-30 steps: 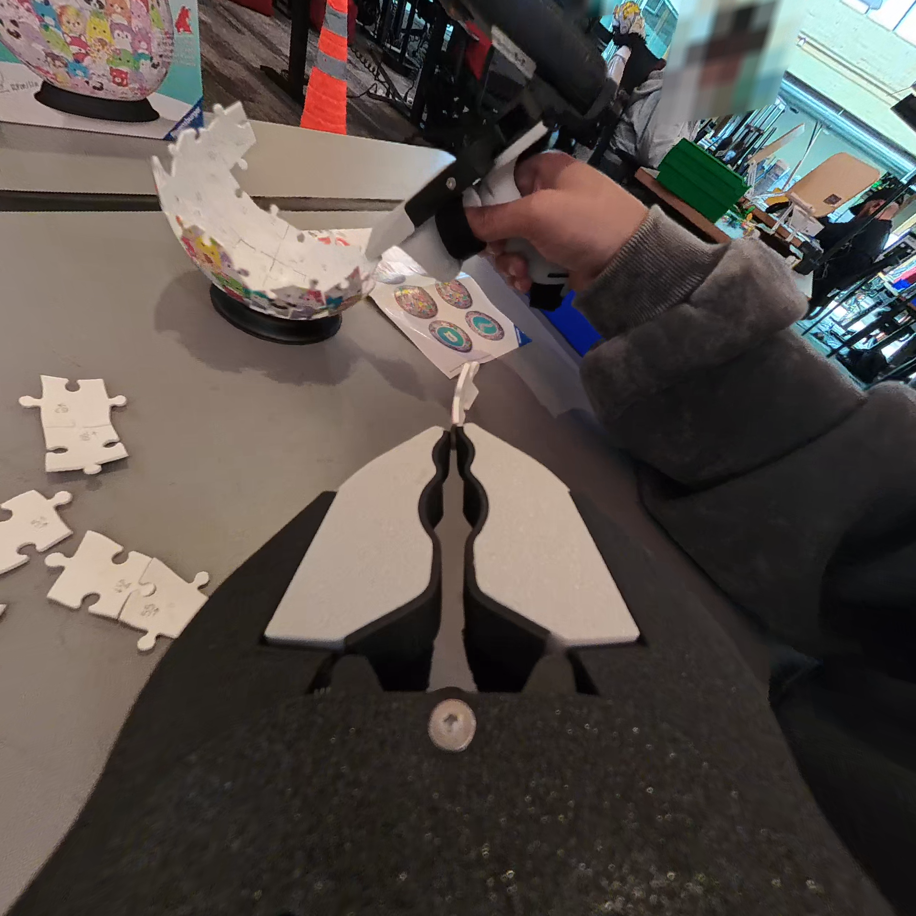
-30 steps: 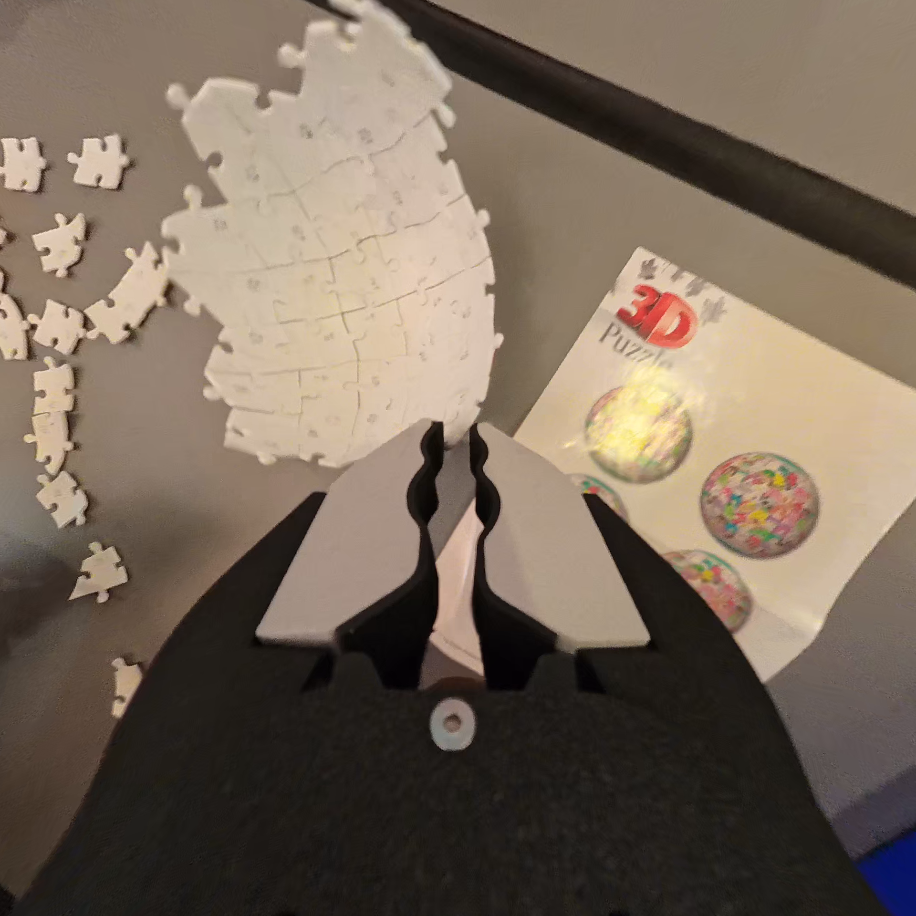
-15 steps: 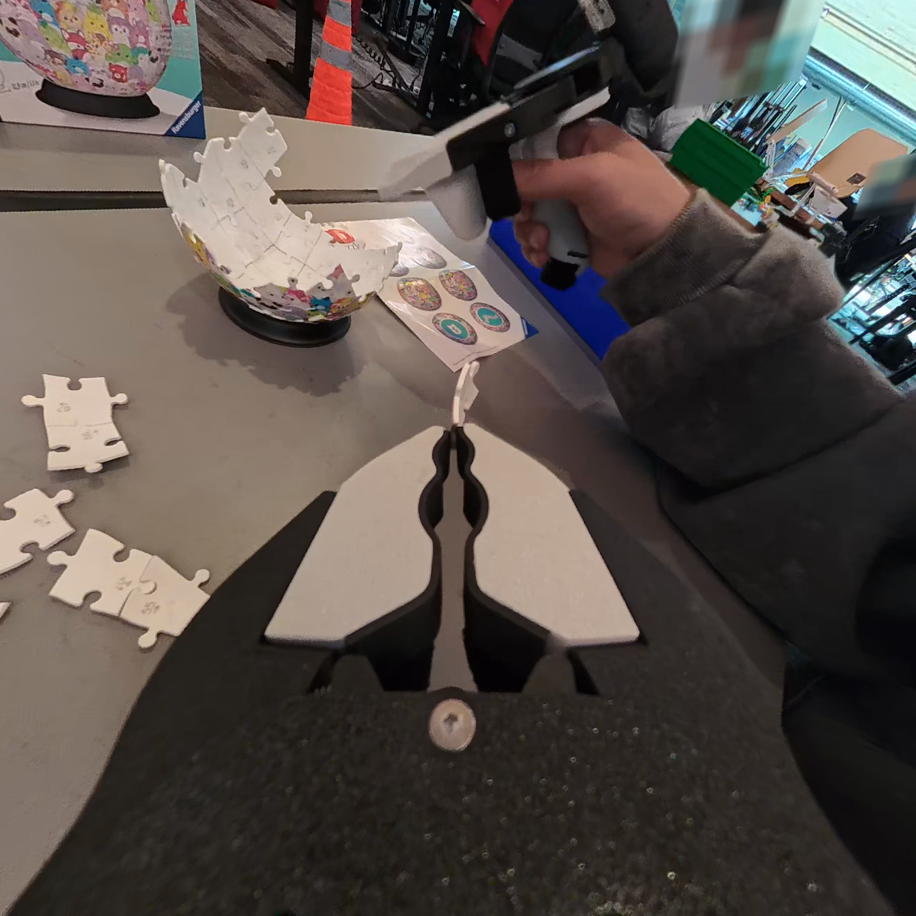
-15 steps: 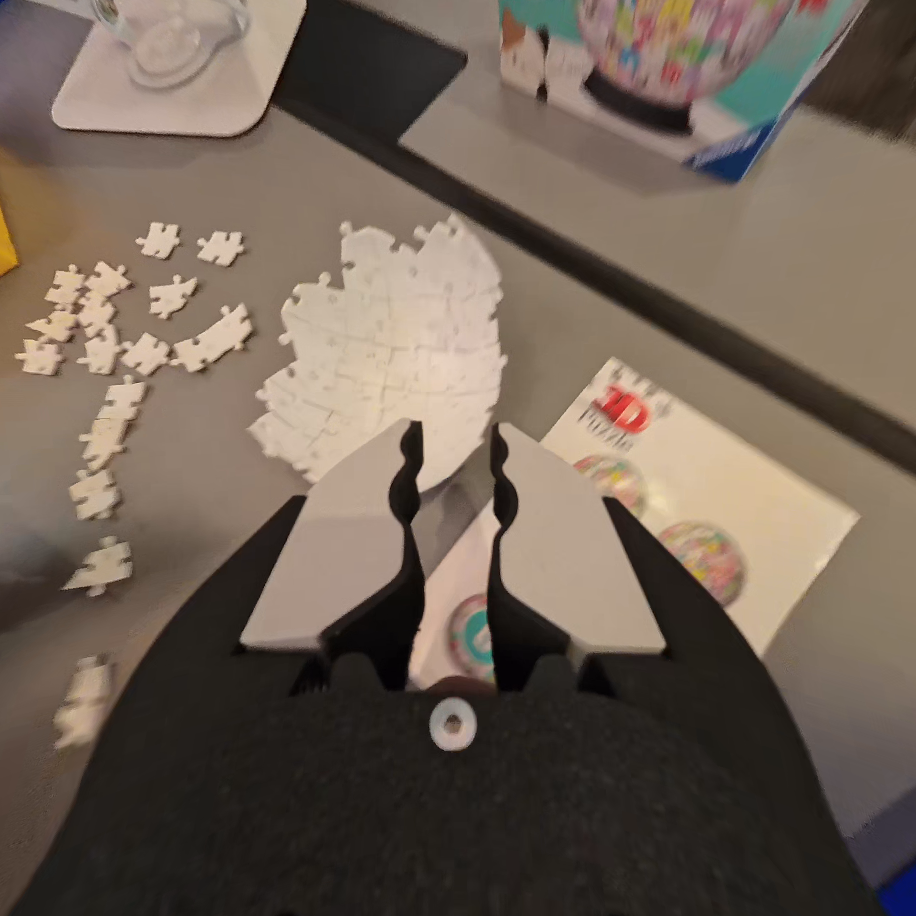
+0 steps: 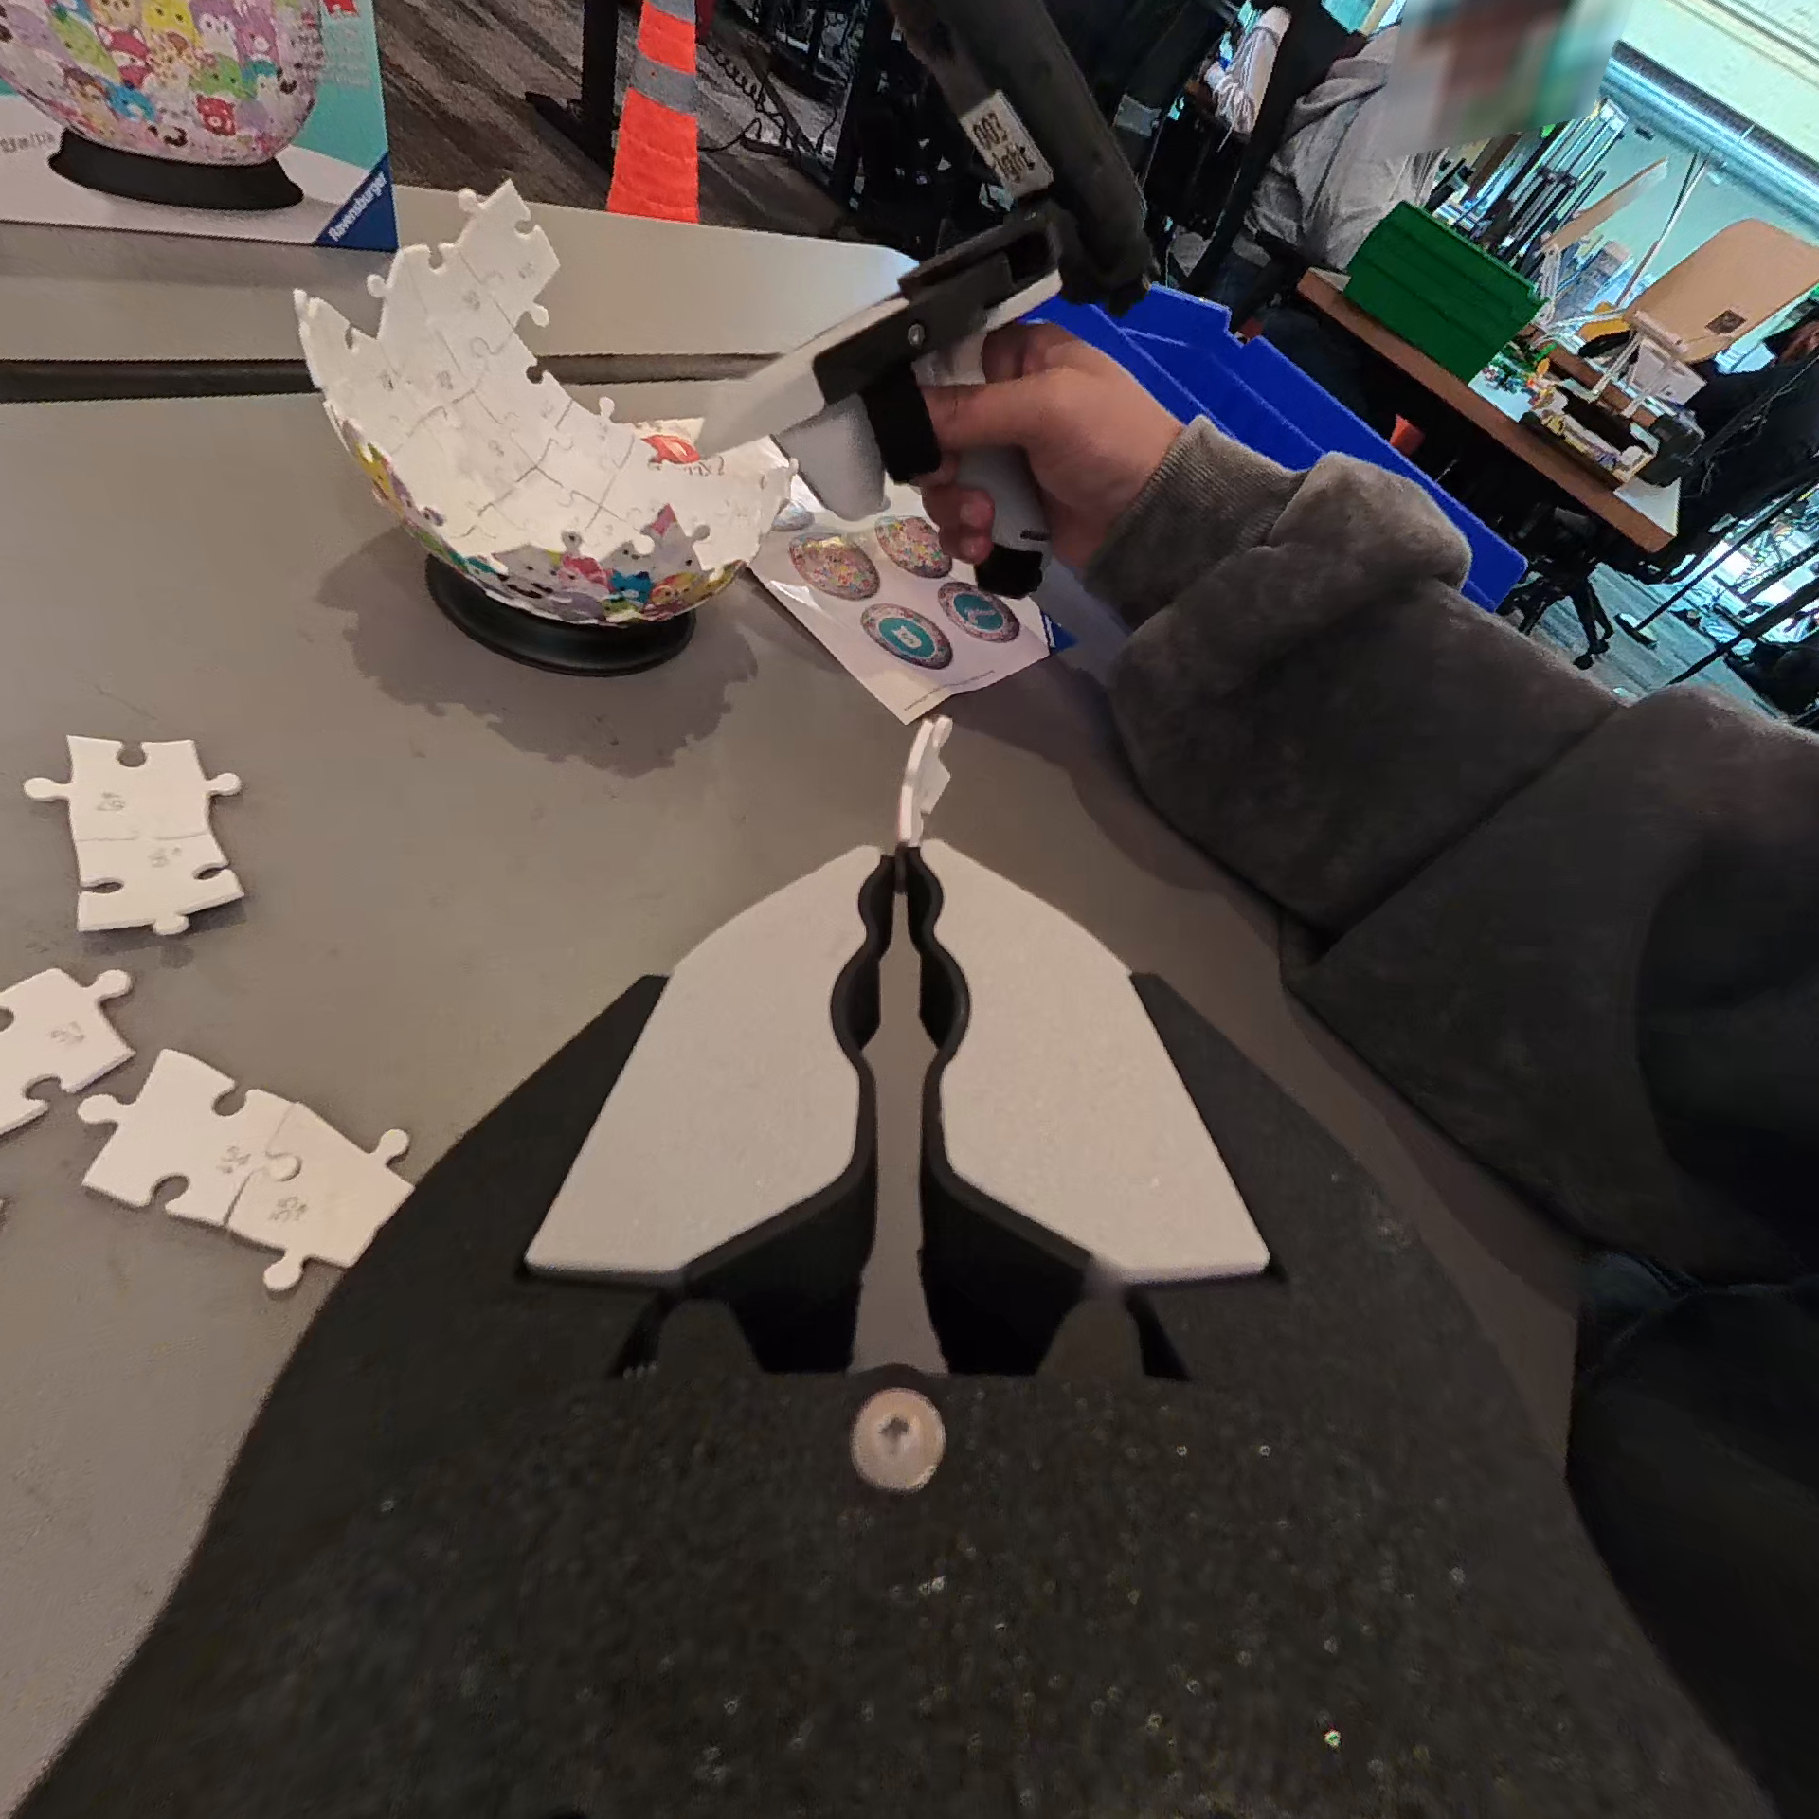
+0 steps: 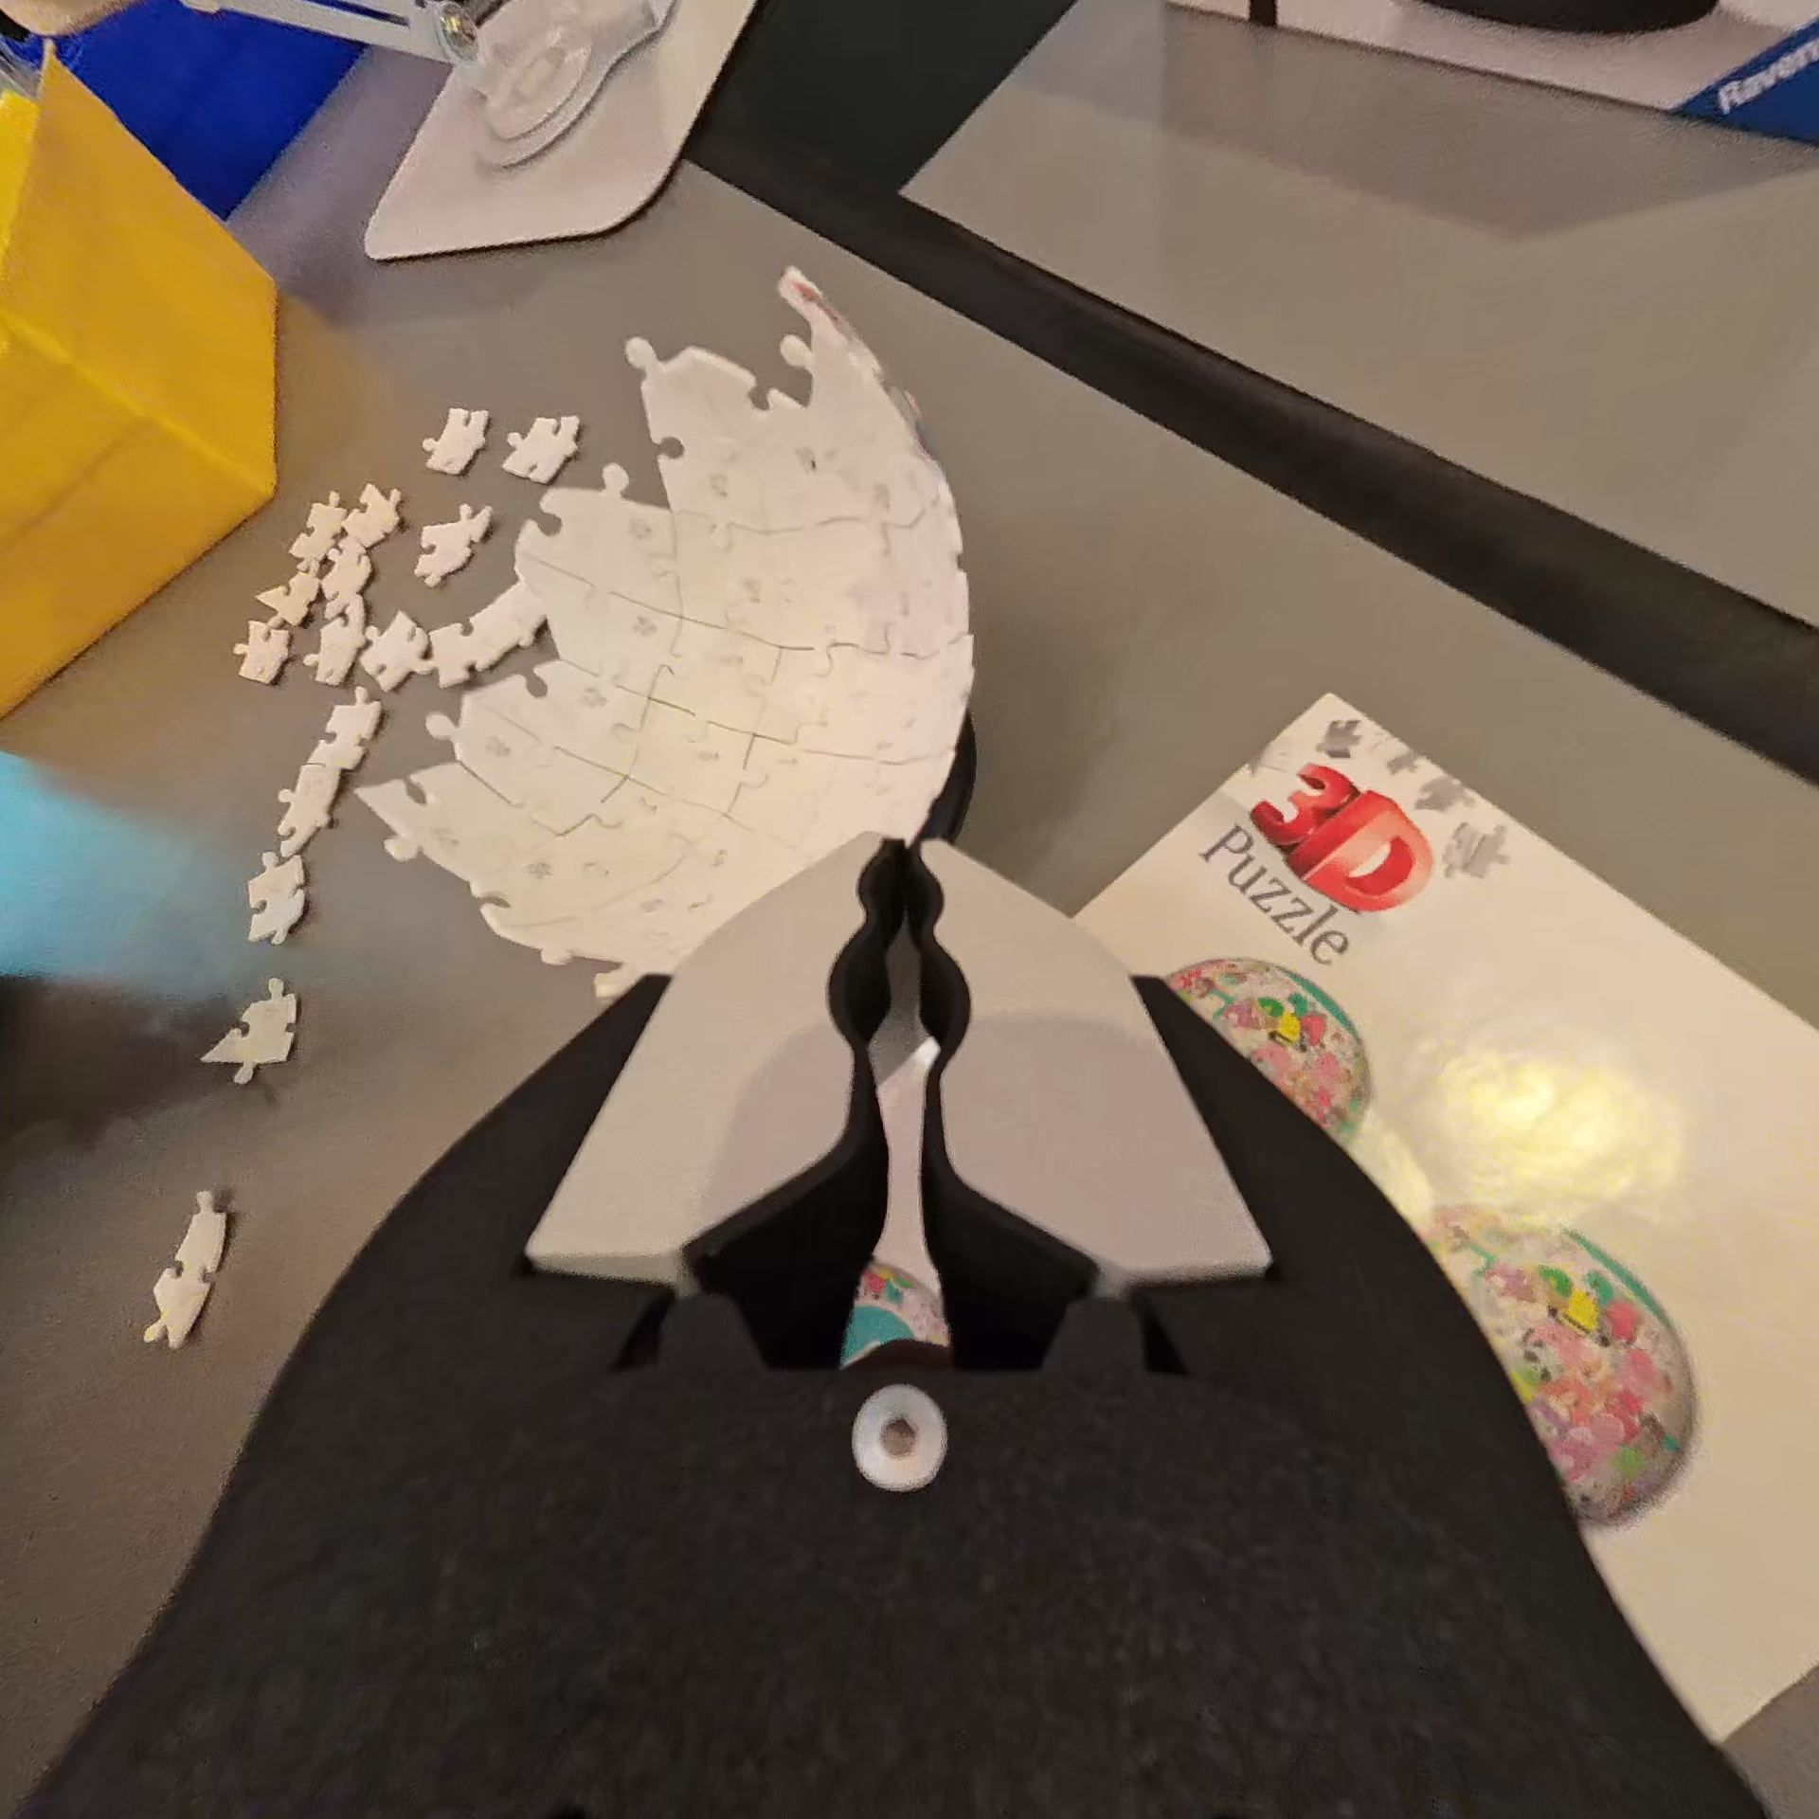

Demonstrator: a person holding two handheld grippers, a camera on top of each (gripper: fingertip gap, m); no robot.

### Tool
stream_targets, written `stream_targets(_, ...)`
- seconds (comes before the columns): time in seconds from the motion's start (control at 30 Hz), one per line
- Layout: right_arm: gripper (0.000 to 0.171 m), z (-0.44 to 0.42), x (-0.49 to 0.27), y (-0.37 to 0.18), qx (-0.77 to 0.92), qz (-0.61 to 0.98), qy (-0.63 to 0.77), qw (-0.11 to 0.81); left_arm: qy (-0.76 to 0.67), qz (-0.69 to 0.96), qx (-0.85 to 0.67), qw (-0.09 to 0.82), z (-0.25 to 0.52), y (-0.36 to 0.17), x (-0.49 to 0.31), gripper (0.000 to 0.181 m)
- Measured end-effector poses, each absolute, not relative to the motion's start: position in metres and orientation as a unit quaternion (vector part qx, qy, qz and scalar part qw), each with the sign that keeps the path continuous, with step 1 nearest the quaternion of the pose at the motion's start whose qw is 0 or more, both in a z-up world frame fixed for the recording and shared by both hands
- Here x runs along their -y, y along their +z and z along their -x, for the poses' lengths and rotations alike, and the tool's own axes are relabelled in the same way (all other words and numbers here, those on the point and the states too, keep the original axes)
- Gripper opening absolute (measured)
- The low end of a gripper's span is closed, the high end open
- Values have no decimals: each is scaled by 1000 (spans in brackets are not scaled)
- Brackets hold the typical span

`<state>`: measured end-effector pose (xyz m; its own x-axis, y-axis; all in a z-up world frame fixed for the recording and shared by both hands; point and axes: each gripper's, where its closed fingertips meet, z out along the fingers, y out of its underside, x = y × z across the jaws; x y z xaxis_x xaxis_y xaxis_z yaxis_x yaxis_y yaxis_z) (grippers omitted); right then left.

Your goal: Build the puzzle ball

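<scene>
Puzzle ball [image 5: 532, 472], half-built, looks light and fragile; steady its rim at three o'clock. Left gripper [image 5: 901, 858] pinches a piece [image 5: 925, 778]; right gripper [image 6: 903, 854] closed, empty.

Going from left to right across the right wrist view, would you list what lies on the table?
Yellow box → loose puzzle pieces → half-built puzzle ball → right gripper, shut at the ball's near rim → instruction leaflet.
</scene>
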<state>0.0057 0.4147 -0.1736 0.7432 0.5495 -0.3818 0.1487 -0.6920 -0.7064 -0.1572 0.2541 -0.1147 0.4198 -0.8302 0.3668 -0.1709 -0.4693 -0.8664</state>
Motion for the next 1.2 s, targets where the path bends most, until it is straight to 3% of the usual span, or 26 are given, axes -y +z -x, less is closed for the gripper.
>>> stream_targets(0.83, 0, 54, -366, -161, 237, 848, 338, 333, -414, 736, -389, 368, 157, -116, -255, 2)
stream_targets(1.0, 10, 55, -360, -108, 275, 802, 333, 413, -367, 730, -483, 315, 162, -97, -280, 2)
stream_targets(1.2, 19, 103, -302, -52, 440, 732, 332, 401, -287, 699, -615, 225, 146, -63, -298, 2)
